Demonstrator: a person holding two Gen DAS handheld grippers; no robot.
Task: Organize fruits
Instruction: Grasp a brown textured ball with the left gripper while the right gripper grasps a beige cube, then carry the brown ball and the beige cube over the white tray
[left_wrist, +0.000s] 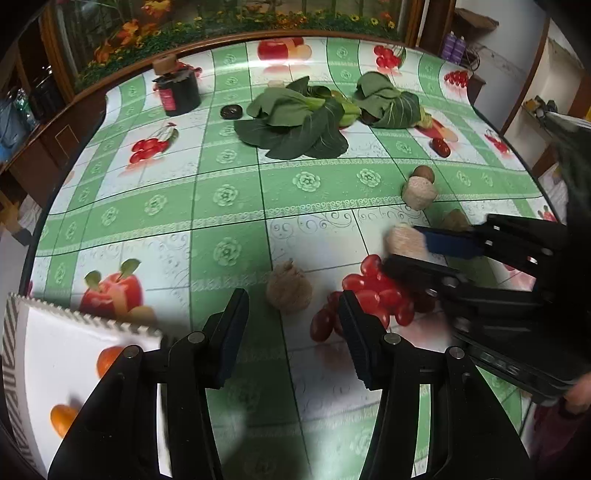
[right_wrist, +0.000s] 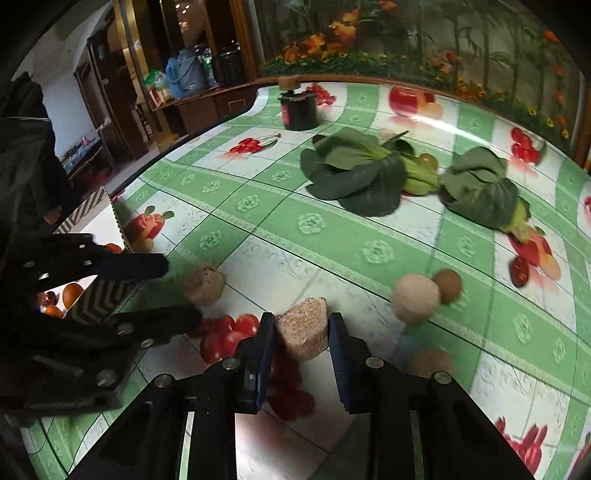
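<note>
A: Left tongs (left_wrist: 291, 325) are released; we hold them over the tabletop (left_wrist: 229, 192), beside the white box (left_wrist: 48, 332) of oranges.

B: Right tongs (right_wrist: 301, 332) straddle the tan wedge-shaped piece (right_wrist: 303, 332), pads flanking but seemingly not clenched. We centre it, close squarely on the flat faces, then lift straight.

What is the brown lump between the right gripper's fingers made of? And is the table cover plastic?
The lump looks grainy and matte, with a rough, speckled surface, perhaps a foam or fibre fake food, though I can't be sure. The table cover looks like glossy plastic or oilcloth: it shines and reflects light, with printed fruit.
</note>
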